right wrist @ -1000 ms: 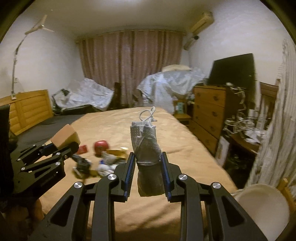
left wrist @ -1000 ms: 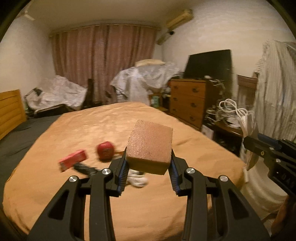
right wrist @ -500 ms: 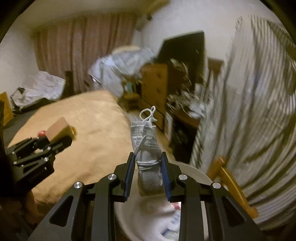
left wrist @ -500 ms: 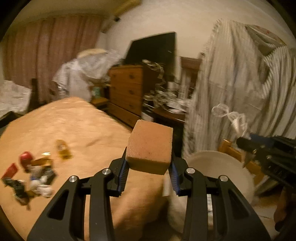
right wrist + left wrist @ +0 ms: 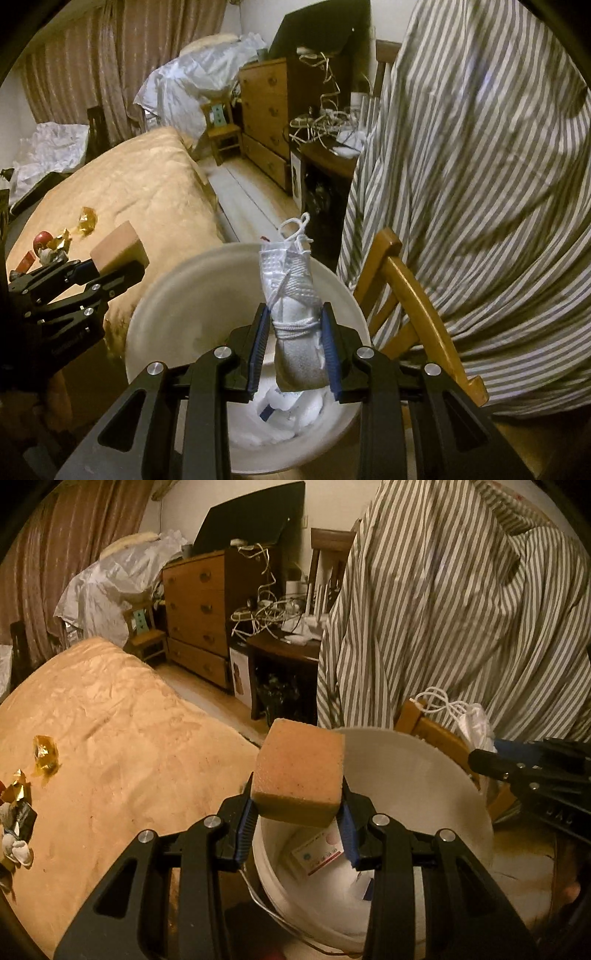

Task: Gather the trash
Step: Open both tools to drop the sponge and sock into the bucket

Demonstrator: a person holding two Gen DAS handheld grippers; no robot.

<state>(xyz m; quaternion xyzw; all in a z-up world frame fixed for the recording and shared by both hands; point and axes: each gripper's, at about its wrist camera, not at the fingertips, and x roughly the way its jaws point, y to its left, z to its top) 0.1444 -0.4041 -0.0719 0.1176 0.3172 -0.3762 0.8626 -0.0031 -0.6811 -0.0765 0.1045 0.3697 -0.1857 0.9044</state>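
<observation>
Over a white bucket [image 5: 436,775] standing on the floor beside a bed [image 5: 110,720], the left tool [image 5: 298,812] is clamped on an orange-brown sponge block [image 5: 299,771], held above the bucket's near rim. The right tool [image 5: 293,347] is closed on a rolled grey-and-white face mask [image 5: 295,295], its white ear loops wound around the roll and sticking up at the top; the mask hangs directly above the bucket's [image 5: 184,295] opening. Inside the bucket lie white crumpled tissue-like scraps [image 5: 295,413] and a small printed card or packet [image 5: 317,853]. In the right wrist view the left tool [image 5: 107,273] and its sponge [image 5: 118,247] sit at the left, just beside the bucket's rim. On the tan bedspread, well apart from the bucket, remains a scatter of litter: gold foil wrappers [image 5: 44,755], a red round object [image 5: 42,240] and a red packet [image 5: 25,260]. A wooden chair [image 5: 410,291], draped with striped cloth [image 5: 480,166], stands just beside the bucket on its right. A wooden chest of drawers [image 5: 199,616] stands against the far wall.
</observation>
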